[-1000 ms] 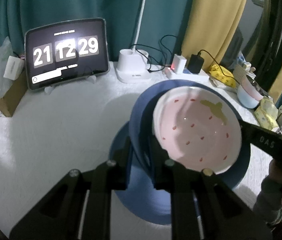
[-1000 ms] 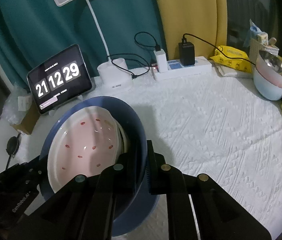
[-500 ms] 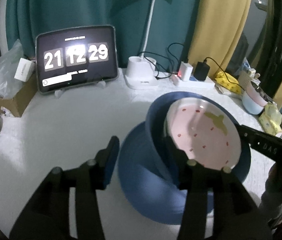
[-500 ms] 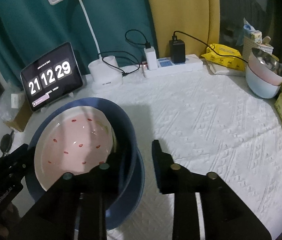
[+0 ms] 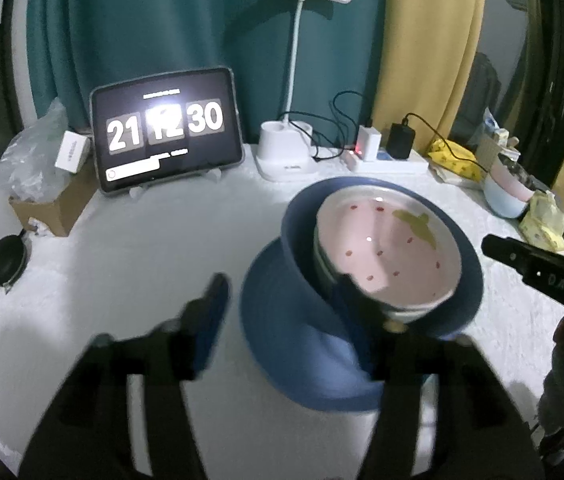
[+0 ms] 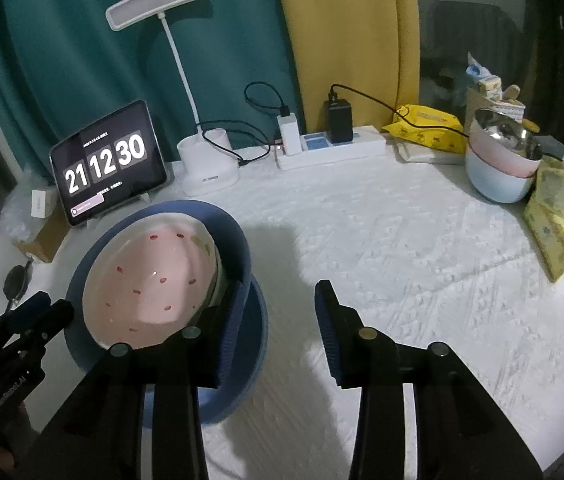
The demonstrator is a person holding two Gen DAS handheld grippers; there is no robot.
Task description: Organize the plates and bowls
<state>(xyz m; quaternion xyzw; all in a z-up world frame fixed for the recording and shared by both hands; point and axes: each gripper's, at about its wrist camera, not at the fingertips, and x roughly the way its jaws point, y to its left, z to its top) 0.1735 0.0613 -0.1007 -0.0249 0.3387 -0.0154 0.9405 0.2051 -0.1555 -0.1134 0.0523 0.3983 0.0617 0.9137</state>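
Glossy pink bowl (strawberry-speckled) nests in blue bowl.

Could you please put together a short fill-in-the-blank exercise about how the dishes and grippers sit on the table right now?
1. The pink bowl with red spots sits nested inside a ____ bowl.
2. The blue bowl rests on a blue ____.
3. The right gripper has just been opening, and its jaws now stand ____, clear of the rim.
4. The tablet clock reads 21 12 ____.

Missing words: blue; plate; open; 30
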